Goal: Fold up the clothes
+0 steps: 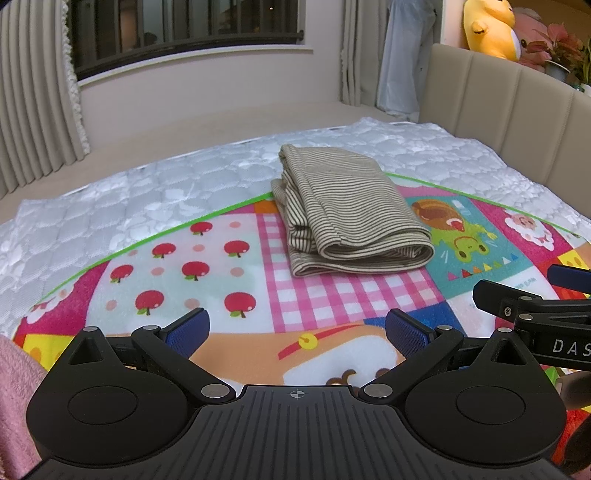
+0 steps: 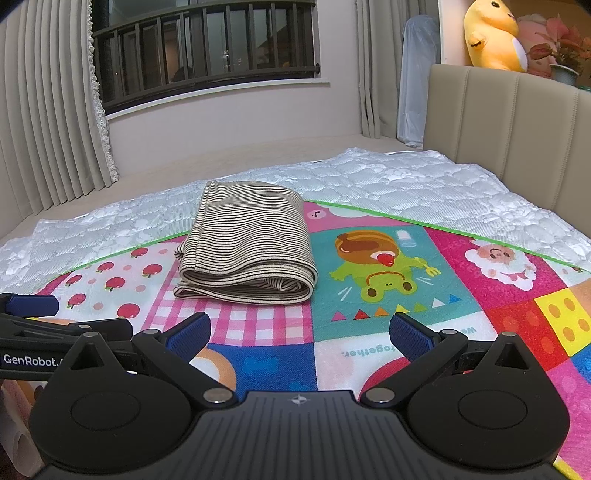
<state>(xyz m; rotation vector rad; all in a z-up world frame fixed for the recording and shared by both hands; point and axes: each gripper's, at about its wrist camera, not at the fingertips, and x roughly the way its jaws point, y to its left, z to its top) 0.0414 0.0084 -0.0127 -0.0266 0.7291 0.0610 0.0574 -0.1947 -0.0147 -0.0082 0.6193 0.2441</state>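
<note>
1. While both tools hang low at the bottom of their frames, the bed fills most of each view, covered in a white quilted pad.
2. Colourful cartoon play mat lies over the bed's near part, green-edged, with apples, pink check and a frog panel.
3. Beige padded headboard stands at right of frame; barred window upper centre, pleated curtain at left.
4. Yellow plush toy sits above the headboard, upper right, just beside a pink plush and a potted plant.
5. Striped garment, beige with dark thin stripes, is folded into a compact bundle at frame centre, lying across the mat's green edge, partly on the quilted pad. Neither tool touches it.
6. Left tool: blue-padded fingers wide apart, empty, over the mat.
7. Right tool: fingers wide apart, empty; its side also shows at right edge of the left view.
8. Pink fuzzy cloth at lower left edge.
</note>
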